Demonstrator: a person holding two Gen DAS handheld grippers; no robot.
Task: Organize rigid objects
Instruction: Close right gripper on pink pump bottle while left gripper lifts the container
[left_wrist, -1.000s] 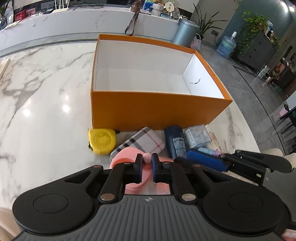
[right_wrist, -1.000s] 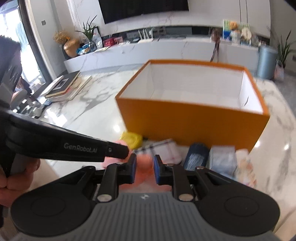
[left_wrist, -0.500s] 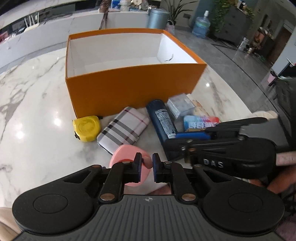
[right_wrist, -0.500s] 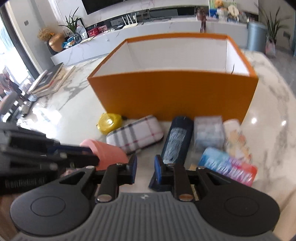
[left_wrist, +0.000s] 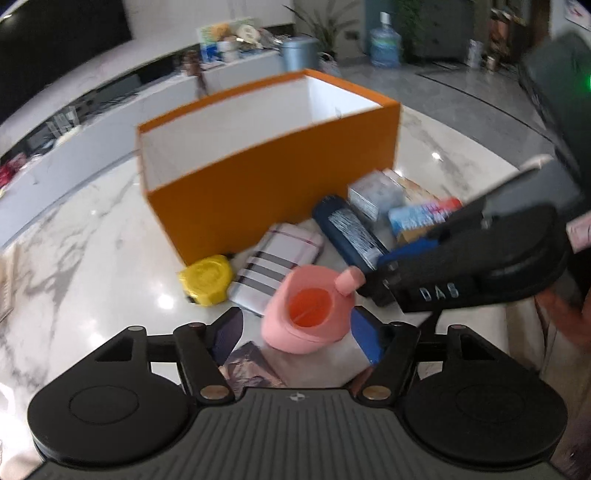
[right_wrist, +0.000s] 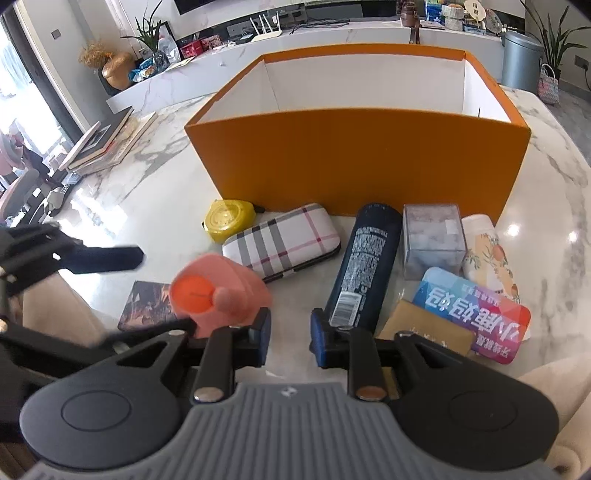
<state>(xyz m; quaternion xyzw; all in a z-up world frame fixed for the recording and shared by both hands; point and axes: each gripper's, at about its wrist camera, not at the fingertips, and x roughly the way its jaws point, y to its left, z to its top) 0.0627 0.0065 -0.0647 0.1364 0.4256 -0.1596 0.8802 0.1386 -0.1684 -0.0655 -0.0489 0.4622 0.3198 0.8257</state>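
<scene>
Marble desk (right_wrist: 554, 206) is carrying an orange box (right_wrist: 354, 162), standing open, with rigid objects lying along its near wall. A dark blue can (right_wrist: 364, 266) is lying just ahead of the right tongs (right_wrist: 290, 338), whose jaws, slightly apart, have been opening on nothing. A pink cup (left_wrist: 308, 306) is sitting between the left tongs (left_wrist: 295, 334), just sprung wide, unpressed.

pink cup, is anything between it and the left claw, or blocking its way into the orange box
Nothing sits between the open left claw and the pink cup; its jaws have just been opening and flank it without pressing. Toward the orange box, the plaid case and yellow tape measure lie in between, so it likely needs lifting over them.
</scene>
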